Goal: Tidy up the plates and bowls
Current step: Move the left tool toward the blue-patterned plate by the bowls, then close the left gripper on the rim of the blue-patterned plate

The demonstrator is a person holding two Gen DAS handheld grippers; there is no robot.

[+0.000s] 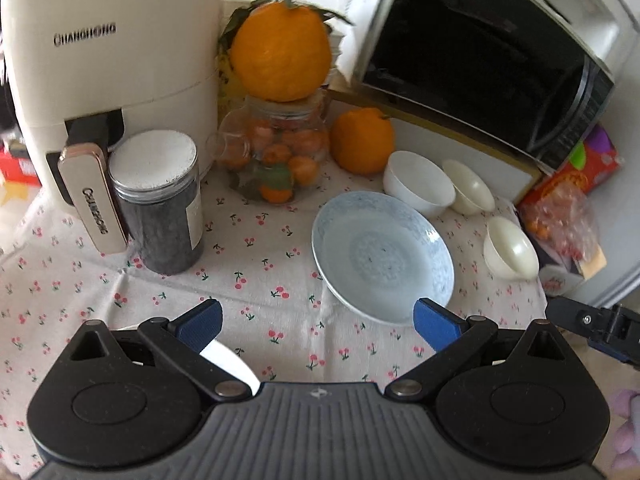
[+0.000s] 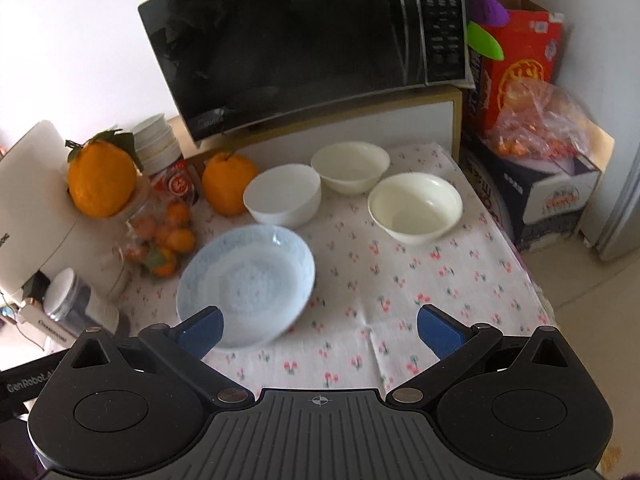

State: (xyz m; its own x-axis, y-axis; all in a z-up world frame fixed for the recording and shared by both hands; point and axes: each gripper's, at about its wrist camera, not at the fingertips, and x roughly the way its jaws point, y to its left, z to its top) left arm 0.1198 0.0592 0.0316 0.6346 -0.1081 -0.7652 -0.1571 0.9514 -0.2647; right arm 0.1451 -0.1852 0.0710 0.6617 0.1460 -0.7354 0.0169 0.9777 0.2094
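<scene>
Evidently little is sorted yet. On the cherry-print tablecloth (image 2: 400, 300), the pale blue plate (image 2: 248, 280) lies apart from everything, toward the cloth's near left part. A white bowl (image 2: 284, 196) sits just behind it, and two cream bowls stand singly nearer the far right corner: one (image 2: 350, 166) by the back edge below the microwave (image 2: 304, 48), the other (image 2: 416, 206) in front of it. None is nested in another, so I judge the stacking is all left to do. Both claws are spread wide and empty: the left gripper (image 1: 316, 326) hovers over the near edge beside the plate, the right gripper (image 2: 318, 328) just before it.
</scene>
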